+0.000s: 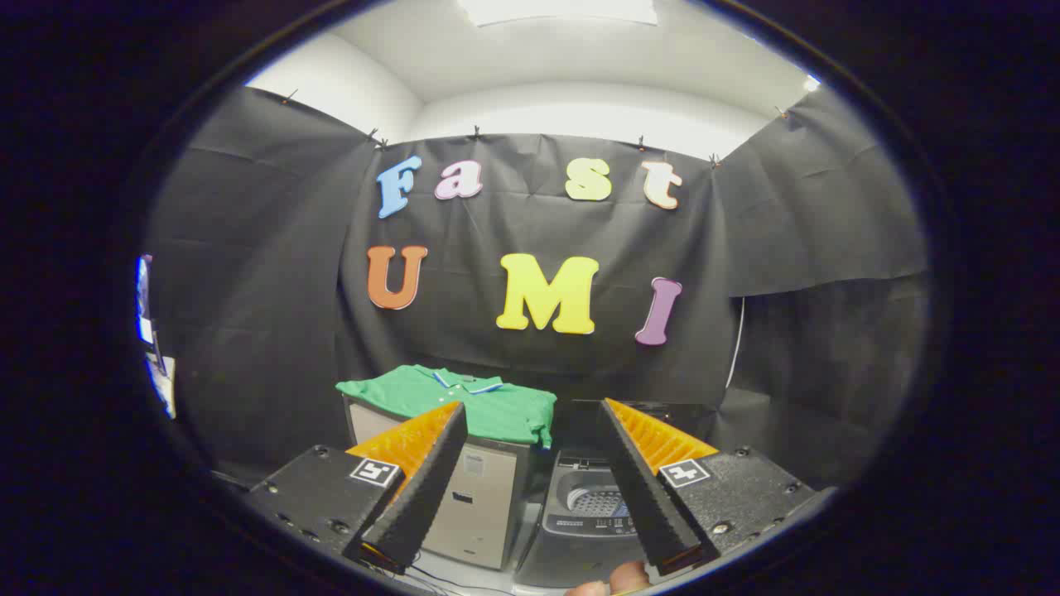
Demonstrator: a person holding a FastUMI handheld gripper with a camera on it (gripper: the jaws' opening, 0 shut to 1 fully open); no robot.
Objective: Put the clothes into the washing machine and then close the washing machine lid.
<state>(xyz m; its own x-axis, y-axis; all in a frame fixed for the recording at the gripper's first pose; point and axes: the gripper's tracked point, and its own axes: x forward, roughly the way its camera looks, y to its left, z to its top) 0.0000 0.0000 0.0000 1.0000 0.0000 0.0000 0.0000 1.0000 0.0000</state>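
Gripper [530, 430] was spread wide, two fingers apart, holding nothing. One finger [422, 488] sat in front of the cabinet, the other finger [642, 488] overlapped the washer's right side. A fingertip of a person's hand [617, 579] showed just below the right finger.

One green polo shirt [464, 401] lay folded flat on top of one pale cabinet [476, 505], beyond the fingers and nearer the left one. Its hem hung slightly over the cabinet's front right edge. Nothing touched the shirt.

One washing machine [580, 517] stood just beside the cabinet on its right, lower than the cabinet top. Lid [580, 426] was up, standing against the black cloth wall [248, 290]; drum opening [596, 499] was visible between the fingers. Whether cabinet and washer touched, couldn't tell.

Open room above both units and between shirt and drum. Cloth wall closed in behind and on both sides. A thin white cord [735, 348] ran down the wall to the right of the washer.
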